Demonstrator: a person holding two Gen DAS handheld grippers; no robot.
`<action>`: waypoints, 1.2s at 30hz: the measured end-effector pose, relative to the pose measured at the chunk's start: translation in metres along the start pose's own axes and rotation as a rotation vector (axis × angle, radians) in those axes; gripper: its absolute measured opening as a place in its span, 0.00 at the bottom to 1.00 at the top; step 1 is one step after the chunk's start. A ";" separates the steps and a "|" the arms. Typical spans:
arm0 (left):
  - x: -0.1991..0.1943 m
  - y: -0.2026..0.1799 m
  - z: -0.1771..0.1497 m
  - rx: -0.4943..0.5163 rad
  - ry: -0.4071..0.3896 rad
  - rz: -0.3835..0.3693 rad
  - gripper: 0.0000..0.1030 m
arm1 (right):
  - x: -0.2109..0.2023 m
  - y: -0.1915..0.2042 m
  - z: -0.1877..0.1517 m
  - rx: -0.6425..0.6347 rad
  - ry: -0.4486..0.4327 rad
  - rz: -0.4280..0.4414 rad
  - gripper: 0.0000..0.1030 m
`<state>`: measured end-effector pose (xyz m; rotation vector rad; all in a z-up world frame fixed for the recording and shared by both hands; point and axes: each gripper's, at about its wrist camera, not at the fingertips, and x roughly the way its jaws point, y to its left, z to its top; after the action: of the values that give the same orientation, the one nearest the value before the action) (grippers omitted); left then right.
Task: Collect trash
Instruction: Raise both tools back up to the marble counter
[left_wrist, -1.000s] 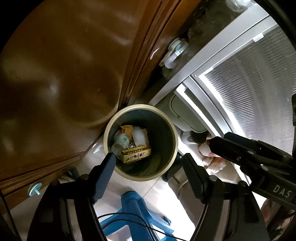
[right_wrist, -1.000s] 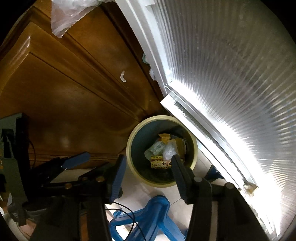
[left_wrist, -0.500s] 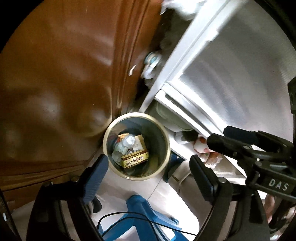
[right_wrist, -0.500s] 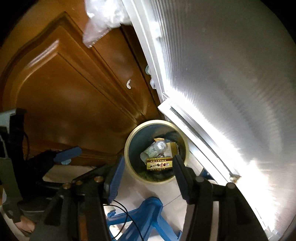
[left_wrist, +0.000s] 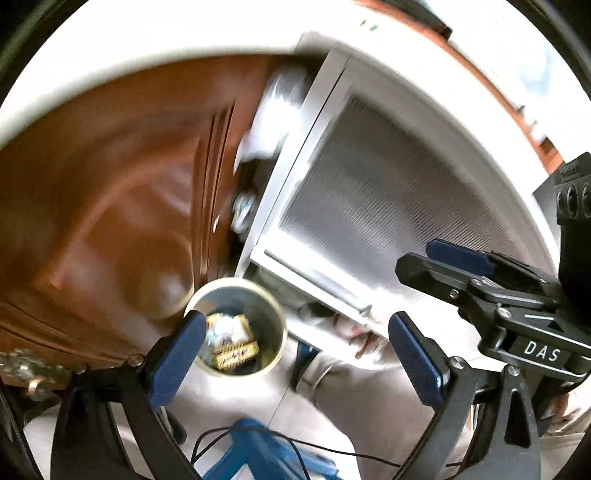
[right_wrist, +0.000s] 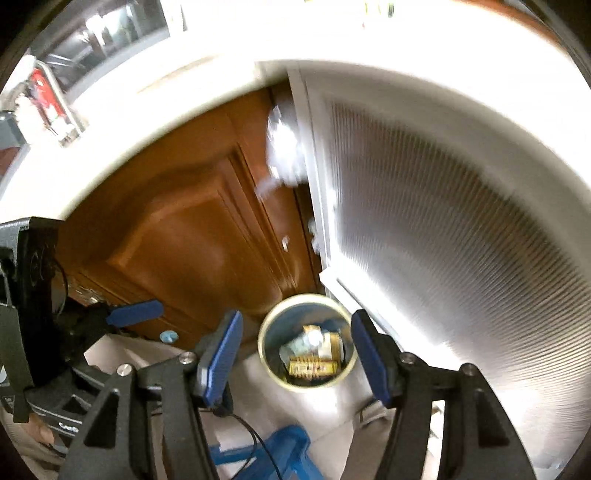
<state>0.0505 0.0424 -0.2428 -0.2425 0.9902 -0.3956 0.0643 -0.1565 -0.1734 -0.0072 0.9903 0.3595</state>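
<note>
A round trash bin (left_wrist: 273, 321) with a cream rim stands on the floor far below, against a brown wooden cabinet. It holds trash: a yellow box (left_wrist: 236, 352) and crumpled clear plastic (left_wrist: 225, 328). The bin also shows in the right wrist view (right_wrist: 269, 332) with the yellow box (right_wrist: 312, 367) inside. My left gripper (left_wrist: 299, 358) is open and empty, high above the bin. My right gripper (right_wrist: 297, 354) is open and empty, also high above it. The right gripper appears in the left wrist view (left_wrist: 428, 260).
The brown cabinet (left_wrist: 110, 229) is to the left and a ribbed white panel (left_wrist: 388, 206) to the right. A white countertop edge (right_wrist: 155, 122) curves above the cabinet. A blue plastic stool (left_wrist: 258, 458) and a black cable lie on the floor below. A clear plastic bag (right_wrist: 284, 147) hangs between cabinet and panel.
Both grippers have risen away from the bin, which now looks smaller and lower in both views. The countertop edge has come into view. Both stay open and empty.
</note>
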 end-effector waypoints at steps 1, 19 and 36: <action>-0.010 -0.004 0.003 0.007 -0.023 -0.007 0.95 | -0.011 0.002 0.004 -0.008 -0.031 0.004 0.60; -0.148 -0.041 0.114 0.037 -0.337 -0.038 0.99 | -0.152 0.025 0.096 -0.150 -0.395 -0.087 0.59; -0.089 -0.093 0.287 0.292 -0.235 0.020 0.88 | -0.096 -0.079 0.237 0.017 -0.293 -0.083 0.59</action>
<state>0.2306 0.0028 0.0120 -0.0131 0.6939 -0.4761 0.2344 -0.2194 0.0240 0.0189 0.7010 0.2672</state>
